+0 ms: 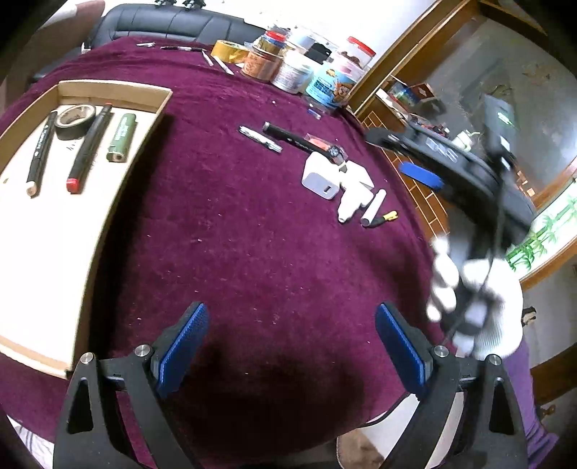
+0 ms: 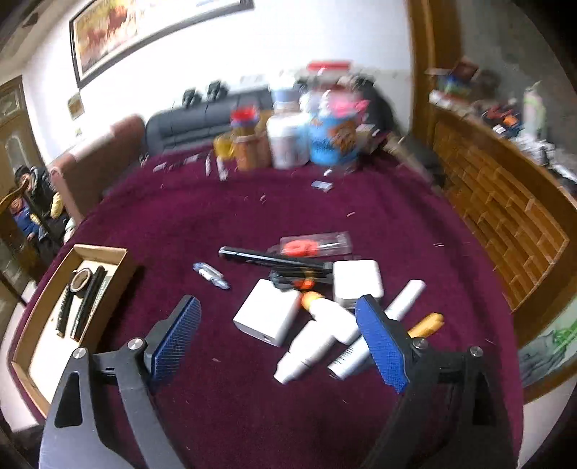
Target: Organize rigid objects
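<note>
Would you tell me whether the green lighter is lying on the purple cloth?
No, the green lighter lies inside the cardboard tray, beside the red-tipped marker.

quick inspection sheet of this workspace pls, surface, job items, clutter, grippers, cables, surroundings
surface: maroon cloth over the table, flecked with lint
job's things: box at left holds two markers, tape roll and green lighter; loose pile at right has white chargers, white tubes, black pen, blister pack
clutter: jars and yellow tape at the far edge
grippers: left gripper jaws open, empty; right gripper jaws open, empty, above the pile
cables: black cable along the right gripper, by a gloved hand
surroundings: black sofa, wooden cabinet, framed picture
</note>
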The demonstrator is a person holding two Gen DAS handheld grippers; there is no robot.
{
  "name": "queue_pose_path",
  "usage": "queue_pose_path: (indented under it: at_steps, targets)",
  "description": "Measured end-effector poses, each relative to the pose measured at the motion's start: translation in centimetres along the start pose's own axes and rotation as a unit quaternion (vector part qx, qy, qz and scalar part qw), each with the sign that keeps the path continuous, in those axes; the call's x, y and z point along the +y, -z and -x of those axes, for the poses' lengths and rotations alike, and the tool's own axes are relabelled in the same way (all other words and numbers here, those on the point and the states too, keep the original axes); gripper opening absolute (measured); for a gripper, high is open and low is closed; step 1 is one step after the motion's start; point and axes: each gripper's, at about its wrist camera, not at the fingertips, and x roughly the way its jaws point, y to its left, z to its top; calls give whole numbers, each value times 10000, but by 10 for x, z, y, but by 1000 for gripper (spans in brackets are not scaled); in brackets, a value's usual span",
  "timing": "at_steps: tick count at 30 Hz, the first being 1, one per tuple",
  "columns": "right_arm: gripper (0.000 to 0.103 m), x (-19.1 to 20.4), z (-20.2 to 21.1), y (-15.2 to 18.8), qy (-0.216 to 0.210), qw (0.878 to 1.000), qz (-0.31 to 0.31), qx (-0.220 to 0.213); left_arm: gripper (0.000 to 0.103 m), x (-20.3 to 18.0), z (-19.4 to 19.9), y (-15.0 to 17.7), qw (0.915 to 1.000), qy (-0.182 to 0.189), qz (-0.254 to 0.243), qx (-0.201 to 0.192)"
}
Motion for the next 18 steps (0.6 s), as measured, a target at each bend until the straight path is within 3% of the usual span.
queue_pose_path:
  at_steps: [7,13,15,17,18]
  targets:
    - [84,52,-99,-31,-618,9890,414,1275,91,29,16,-7,9989,-168,348,-257]
    - [62,86,-167,-27,181,9807,1084,1618,91,53,30,-14,9967,-300,610,-451]
    - [46,89,-165,-26,97,9827,1095,1491,91,58,33,-15,9967,-187,661,-442]
    - [13,89,-158,-22,-118,9817,962,1638,91,58,34,-16,9968,-207,617,-462]
    - [13,87,-153,-18,-269,9815,906,1665,91,58,35,-17,9967,-283,572,-498]
